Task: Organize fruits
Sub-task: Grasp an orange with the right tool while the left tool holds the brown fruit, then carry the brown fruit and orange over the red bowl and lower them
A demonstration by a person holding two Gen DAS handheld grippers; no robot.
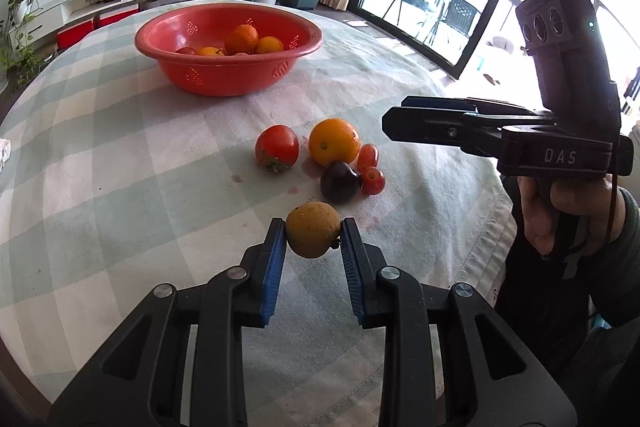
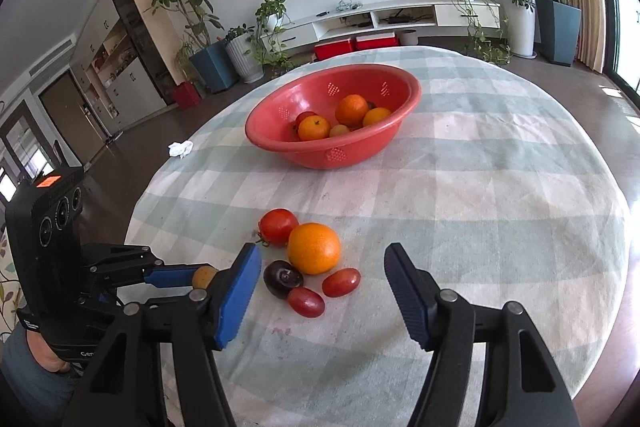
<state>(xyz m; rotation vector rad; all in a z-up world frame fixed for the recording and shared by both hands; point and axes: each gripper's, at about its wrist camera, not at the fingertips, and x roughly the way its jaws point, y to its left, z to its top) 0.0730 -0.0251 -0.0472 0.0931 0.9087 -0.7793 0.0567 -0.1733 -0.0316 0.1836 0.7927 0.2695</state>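
Done: several oranges and a tomato in far red bowl [image 1: 228, 39] | In hand: left gripper [image 1: 313, 235] clamps small yellow fruit [image 1: 312, 229], lifted near | Right gripper [image 2: 320, 267] open, empty | Left: tomato [image 1: 277, 148], orange [image 1: 334, 141], plum [image 1: 340, 182], two grape tomatoes [image 1: 370, 169] on cloth.
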